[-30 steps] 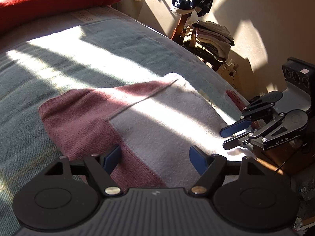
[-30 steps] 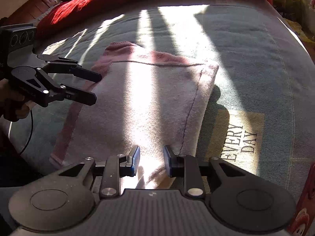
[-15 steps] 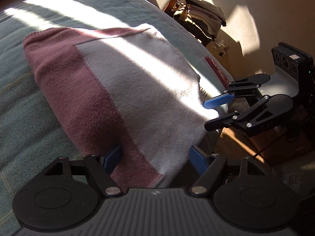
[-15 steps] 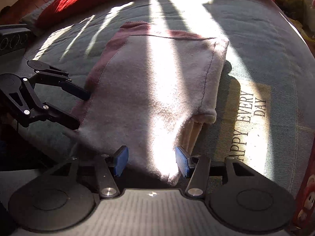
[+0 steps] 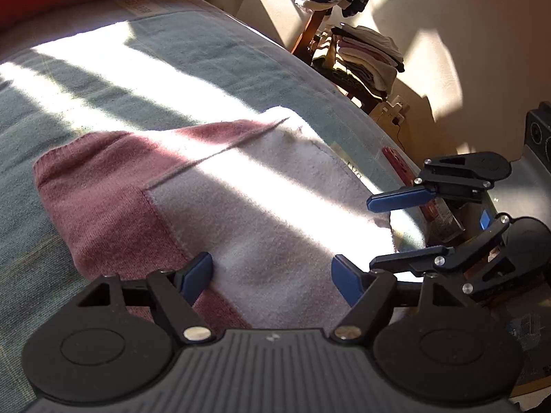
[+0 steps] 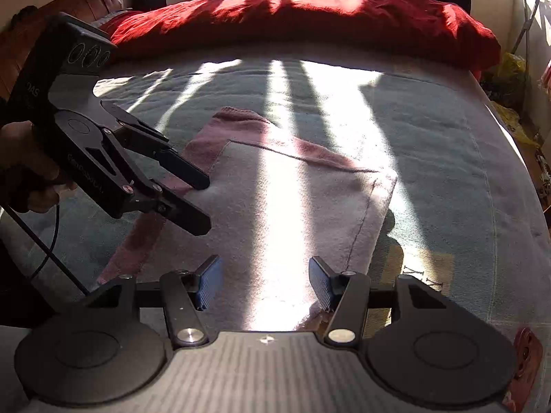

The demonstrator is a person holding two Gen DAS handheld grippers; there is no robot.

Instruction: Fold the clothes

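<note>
Both sets of jaws are seen spread wide w/ nothing between them. The left gripper point(image 5: 272, 273) is held just over the near edge of the folded garment point(image 5: 261, 203); the right gripper point(image 6: 263, 280) is poised over the near-right part of the garment point(image 6: 296, 206).

Vs. 1 s ago: the right gripper's jaws were then nearly closed at the near hem; half a sec ago they were already parted, w/ the near edge drooping over the bed's side. Now that edge is laid back up on the bed and the piece is seen flat, a compact rectangle, pink band along the far and left sides. It can be judged that a fold has just been let go and the garment is released; whether more folds are wanted can't be told.

Surface: a grey-green blanket point(image 6: 430, 130) w/ printed lettering, striped by hard sunlight. A red pillow point(image 6: 310, 17) is laid across the head. Beyond the bed's right side, a stack of folded clothes point(image 5: 365, 58) is seen on a chair by a cream wall.
</note>
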